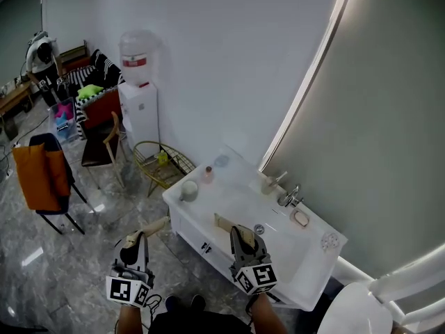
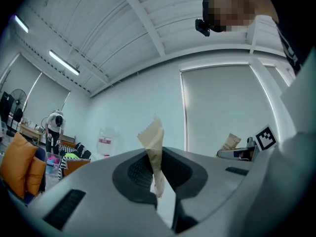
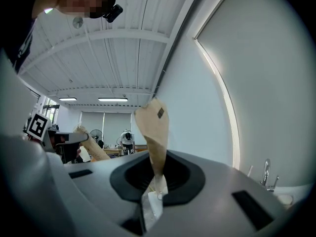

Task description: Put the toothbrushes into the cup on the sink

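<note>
From the right gripper (image 1: 243, 236), whose clamped right toothbrush (image 1: 224, 223) juts ahead, the way to the cup (image 1: 188, 190) at 10 o'clock crosses bare sink (image 1: 240, 186) top. A small bottle (image 1: 208, 175) stands just beside the cup, at its 2 o'clock. The faucet (image 1: 290, 197) and wall (image 1: 389, 152) close off 1 to 3 o'clock. From the left gripper (image 1: 134, 241), clamped on the left toothbrush (image 1: 154, 227), open floor (image 1: 97, 249) leads toward the cup at 1 o'clock; a wire basket (image 1: 163, 162) stands at 12.

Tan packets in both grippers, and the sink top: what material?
Left packet: tan, matte, zigzag-cut top edge, looks like kraft paper. Right packet: same tan matte paper look. Sink top: white, smooth, faint sheen; ceramic or resin, cannot tell.
</note>
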A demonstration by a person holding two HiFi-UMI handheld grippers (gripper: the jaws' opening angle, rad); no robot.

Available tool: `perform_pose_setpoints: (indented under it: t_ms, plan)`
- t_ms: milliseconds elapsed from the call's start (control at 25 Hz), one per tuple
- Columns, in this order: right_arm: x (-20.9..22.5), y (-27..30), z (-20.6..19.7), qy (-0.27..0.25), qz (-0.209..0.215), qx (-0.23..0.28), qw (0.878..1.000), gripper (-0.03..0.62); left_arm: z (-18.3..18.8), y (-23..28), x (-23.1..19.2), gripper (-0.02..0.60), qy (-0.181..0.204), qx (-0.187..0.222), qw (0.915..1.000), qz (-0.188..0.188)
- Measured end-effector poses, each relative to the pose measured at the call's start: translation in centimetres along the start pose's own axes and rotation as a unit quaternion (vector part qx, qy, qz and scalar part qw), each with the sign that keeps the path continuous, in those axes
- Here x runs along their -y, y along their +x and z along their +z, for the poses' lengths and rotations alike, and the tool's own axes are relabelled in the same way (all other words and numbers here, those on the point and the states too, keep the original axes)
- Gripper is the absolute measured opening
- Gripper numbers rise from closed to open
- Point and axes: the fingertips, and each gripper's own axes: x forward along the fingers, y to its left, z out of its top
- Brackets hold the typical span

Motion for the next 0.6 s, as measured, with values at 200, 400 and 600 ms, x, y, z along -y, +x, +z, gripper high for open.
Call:
perform_pose_setpoints:
  t_ms: [200,400,600]
  plan:
    - [1.1,-0.5,-0.2,0.004,0.009,0.002,1.0,0.048,-0.4,0.3,1.6,0.044,0.003,-0.004,1.0,-0.001]
    - [2.4,-0.9,-0.3,0.016,0.004,0.006,1.0,0.048,-0.3,0.8,2.7,0.044,0.009,-0.006,0.9999,-0.005]
    - [3.5,-0.7,-0.4,0.018,0.002,0.009,1.0,0.048,-0.4,1.9,3.3,0.044,0.015,-0.006,0.9998,-0.01]
